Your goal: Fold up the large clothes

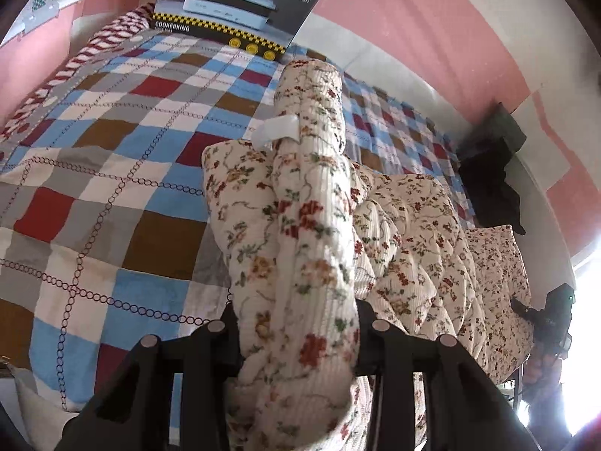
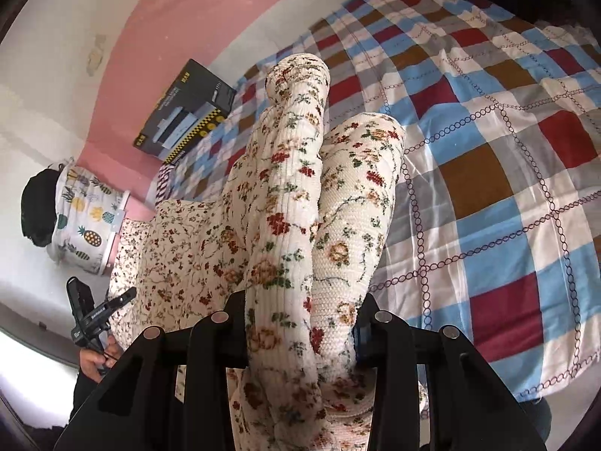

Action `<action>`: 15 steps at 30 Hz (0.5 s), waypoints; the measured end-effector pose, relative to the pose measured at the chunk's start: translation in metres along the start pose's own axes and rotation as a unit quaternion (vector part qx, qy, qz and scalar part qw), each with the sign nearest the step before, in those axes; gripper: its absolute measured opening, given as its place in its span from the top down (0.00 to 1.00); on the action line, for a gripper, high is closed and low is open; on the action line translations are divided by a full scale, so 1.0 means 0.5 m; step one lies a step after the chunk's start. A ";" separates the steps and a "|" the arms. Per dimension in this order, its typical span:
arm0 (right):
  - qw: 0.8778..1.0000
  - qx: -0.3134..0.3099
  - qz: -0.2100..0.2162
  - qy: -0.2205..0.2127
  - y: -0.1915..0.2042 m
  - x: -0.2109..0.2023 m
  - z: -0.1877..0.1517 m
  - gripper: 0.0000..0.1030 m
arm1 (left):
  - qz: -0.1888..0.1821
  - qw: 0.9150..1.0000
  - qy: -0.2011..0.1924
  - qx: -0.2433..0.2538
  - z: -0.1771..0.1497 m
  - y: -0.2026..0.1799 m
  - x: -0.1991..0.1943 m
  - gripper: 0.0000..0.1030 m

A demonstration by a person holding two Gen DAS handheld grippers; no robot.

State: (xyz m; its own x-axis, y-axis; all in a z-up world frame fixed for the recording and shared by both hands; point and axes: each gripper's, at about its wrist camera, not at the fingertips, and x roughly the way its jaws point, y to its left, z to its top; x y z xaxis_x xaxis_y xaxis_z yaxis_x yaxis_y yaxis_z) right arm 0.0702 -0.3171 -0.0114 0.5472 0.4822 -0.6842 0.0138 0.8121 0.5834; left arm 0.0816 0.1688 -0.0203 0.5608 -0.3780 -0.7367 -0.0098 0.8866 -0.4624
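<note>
A cream floral quilted garment [image 1: 420, 233] is held up above a checked bed cover [image 1: 124, 158]. My left gripper [image 1: 296, 323] is shut on a bunched edge of it; the fabric rises between the jaws, with a white label [image 1: 272, 131] on it. My right gripper [image 2: 300, 319] is shut on another bunched edge of the garment [image 2: 285, 195]. The rest of the garment hangs between both grippers. The right gripper shows at the far right of the left wrist view [image 1: 556, 319], the left gripper at the lower left of the right wrist view [image 2: 94, 315].
A black appliance box [image 1: 233, 3] lies at the head of the bed, also in the right wrist view [image 2: 184, 109]. Dark clothes [image 1: 488, 173] lie by the pink wall. A pineapple-print basket [image 2: 84, 218] stands on the floor. The checked cover [image 2: 507, 173] spreads to the right.
</note>
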 end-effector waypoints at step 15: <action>1.000 -0.012 0.003 -0.018 0.028 -0.018 0.018 0.64 | -0.002 0.999 -0.031 0.021 0.016 -0.024 -0.058 0.63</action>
State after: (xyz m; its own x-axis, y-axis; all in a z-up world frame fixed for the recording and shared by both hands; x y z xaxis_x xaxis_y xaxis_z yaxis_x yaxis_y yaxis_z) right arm 0.0729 -0.3129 0.0070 0.5771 0.4748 -0.6645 -0.0085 0.8171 0.5764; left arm 0.0721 0.1716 0.0107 0.6116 -0.3649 -0.7020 0.0258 0.8960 -0.4433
